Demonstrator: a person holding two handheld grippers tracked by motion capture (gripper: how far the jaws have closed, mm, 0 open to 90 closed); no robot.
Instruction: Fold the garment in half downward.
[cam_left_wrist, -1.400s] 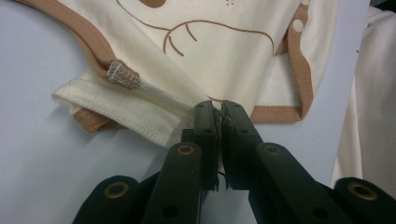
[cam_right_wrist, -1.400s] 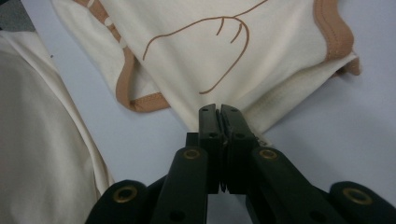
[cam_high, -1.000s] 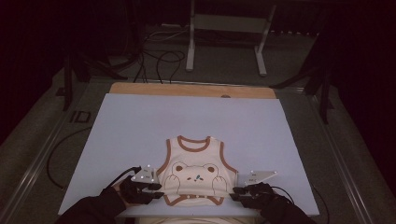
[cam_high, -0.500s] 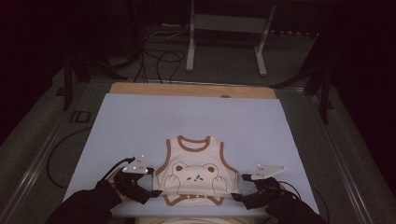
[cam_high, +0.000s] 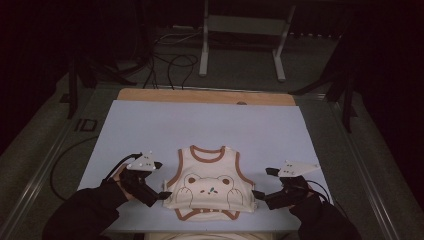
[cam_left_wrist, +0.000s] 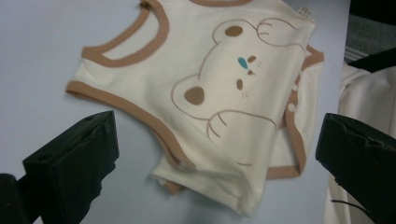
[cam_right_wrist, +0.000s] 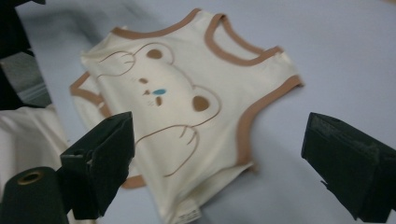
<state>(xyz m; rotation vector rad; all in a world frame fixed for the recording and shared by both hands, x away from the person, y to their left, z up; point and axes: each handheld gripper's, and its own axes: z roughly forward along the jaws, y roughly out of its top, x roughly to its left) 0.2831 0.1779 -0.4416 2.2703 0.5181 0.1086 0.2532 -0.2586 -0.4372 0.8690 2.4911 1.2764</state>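
Note:
A cream baby vest (cam_high: 209, 182) with brown trim and a bear print lies flat on the pale blue table (cam_high: 200, 125), its lower part folded under. My left gripper (cam_high: 162, 180) hovers at the vest's left side and my right gripper (cam_high: 262, 182) at its right side. Both have just been opening their jaws, which now stand wide with nothing pinched. In the left gripper view the vest (cam_left_wrist: 219, 88) lies below the left gripper (cam_left_wrist: 217, 121). In the right gripper view the vest (cam_right_wrist: 187, 102) lies below the right gripper (cam_right_wrist: 218, 126).
A wooden strip (cam_high: 205, 96) borders the table's far edge. Behind it a metal stand (cam_high: 240, 45) and cables (cam_high: 170, 62) sit on the dark floor. White cloth (cam_left_wrist: 359, 102) shows at the near edge, by the person. Bare blue surface stretches beyond the vest.
Both grippers have let go of the vest's lower sides, opened wide and risen a little, drawing slightly outward. The vest stays where it lay.

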